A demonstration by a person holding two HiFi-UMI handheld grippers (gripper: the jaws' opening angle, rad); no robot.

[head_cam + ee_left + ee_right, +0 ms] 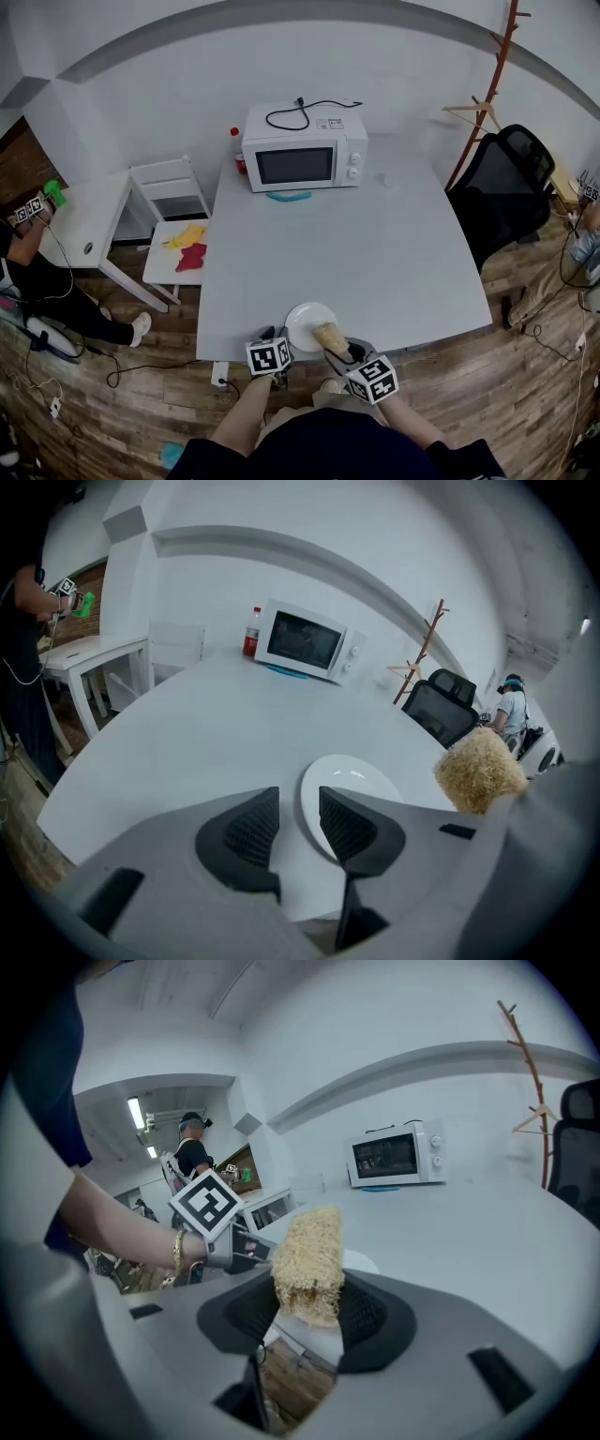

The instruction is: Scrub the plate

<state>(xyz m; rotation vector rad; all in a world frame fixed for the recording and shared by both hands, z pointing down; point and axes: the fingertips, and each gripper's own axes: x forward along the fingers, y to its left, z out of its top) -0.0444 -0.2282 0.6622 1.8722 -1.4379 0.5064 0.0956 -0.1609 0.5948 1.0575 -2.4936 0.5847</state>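
**At the table's near edge: plate loose, scrubber clamped**

At the near edge of the table [375,253] lies the plate [307,323], close to the drop. The left gripper [298,803] hangs over that same edge with its jaws apart. The plate's rim shows just past one jaw, and nothing is pinched. The right gripper [307,1288] is clenched on the scrubber [307,1255], gripping its lower end.

The main risk, as I judge it, is that the plate is round, shallow and glossy white, and the tabletop is smooth. With nothing holding it, a scrubbing stroke could skate it off the edge onto the wooden floor [525,375]. The scrubber is a coarse, straw-coloured fibrous block. Held only at one end, it may bend or work free of the ribbed black pads [361,1314].
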